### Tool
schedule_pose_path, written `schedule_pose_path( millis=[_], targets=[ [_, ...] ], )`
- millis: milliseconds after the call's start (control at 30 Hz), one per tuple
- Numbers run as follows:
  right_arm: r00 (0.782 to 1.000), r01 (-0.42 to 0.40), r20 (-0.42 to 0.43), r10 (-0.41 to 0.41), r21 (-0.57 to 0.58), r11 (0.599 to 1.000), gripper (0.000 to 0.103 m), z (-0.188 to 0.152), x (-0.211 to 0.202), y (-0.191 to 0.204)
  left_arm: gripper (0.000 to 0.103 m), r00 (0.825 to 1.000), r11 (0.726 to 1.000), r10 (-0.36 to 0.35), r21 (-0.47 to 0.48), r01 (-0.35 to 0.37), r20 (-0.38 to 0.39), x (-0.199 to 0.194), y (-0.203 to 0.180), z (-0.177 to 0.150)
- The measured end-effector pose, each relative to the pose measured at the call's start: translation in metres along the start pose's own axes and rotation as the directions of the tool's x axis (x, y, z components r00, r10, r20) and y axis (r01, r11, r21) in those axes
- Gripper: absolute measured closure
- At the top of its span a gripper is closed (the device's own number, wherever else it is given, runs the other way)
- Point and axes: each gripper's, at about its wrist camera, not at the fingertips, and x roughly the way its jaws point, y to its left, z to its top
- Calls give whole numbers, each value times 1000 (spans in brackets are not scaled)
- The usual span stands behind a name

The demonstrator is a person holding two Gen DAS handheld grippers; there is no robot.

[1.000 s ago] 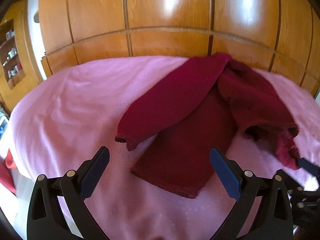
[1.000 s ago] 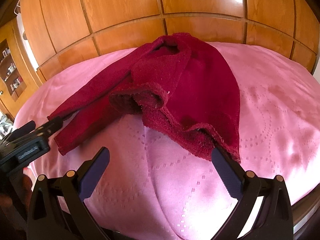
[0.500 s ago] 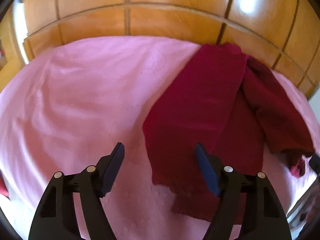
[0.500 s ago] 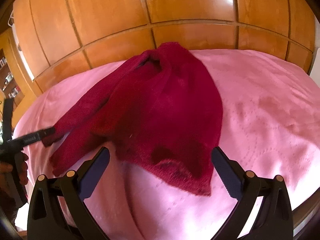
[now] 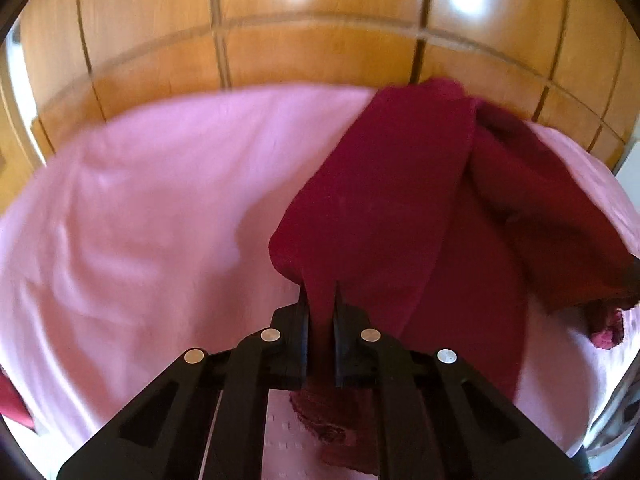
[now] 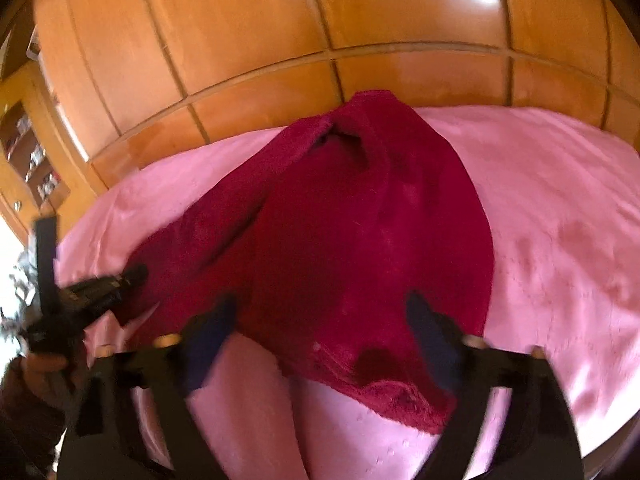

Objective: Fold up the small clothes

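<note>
A dark red knit garment (image 5: 380, 200) lies crumpled on the pink bedspread (image 5: 140, 220). My left gripper (image 5: 320, 292) is closing its jaws on the end of one long sleeve, and the pads pinch the fabric, which bunches between them. In the right wrist view the garment's body (image 6: 360, 240) spreads toward me, and its lower hem lies between the fingers of my right gripper (image 6: 320, 316). Those jaws are closing but stand wide, with no pad pressing the cloth. The left gripper (image 6: 132, 276) shows at the left of that view, gripping the sleeve end.
Glossy wooden panels (image 5: 320, 20) rise right behind the bed. A person's hand (image 6: 40, 364) holds the left gripper at the lower left. Wooden shelves (image 6: 32, 152) with small items stand at the far left. Bare pink bedspread (image 6: 560, 220) stretches to the right.
My left gripper moved in onto the sleeve end and went from wide open to shut on it. My right gripper came closer over the hem and its fingers narrowed a little.
</note>
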Motion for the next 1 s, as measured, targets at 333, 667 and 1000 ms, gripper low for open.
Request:
schedule_pose_path(
  millis=[333, 667, 1000],
  targets=[
    [950, -313, 55, 308, 170, 934, 11, 31, -21, -30, 95, 975, 988, -129, 108, 110, 179, -62, -54, 36],
    [716, -622, -35, 697, 420, 660, 7, 71, 62, -18, 95, 948, 959, -251, 182, 216, 196, -75, -99, 40],
    [624, -710, -70, 778, 364, 603, 78, 92, 94, 17, 95, 943, 946, -281, 214, 242, 176, -60, -108, 42]
  ],
)
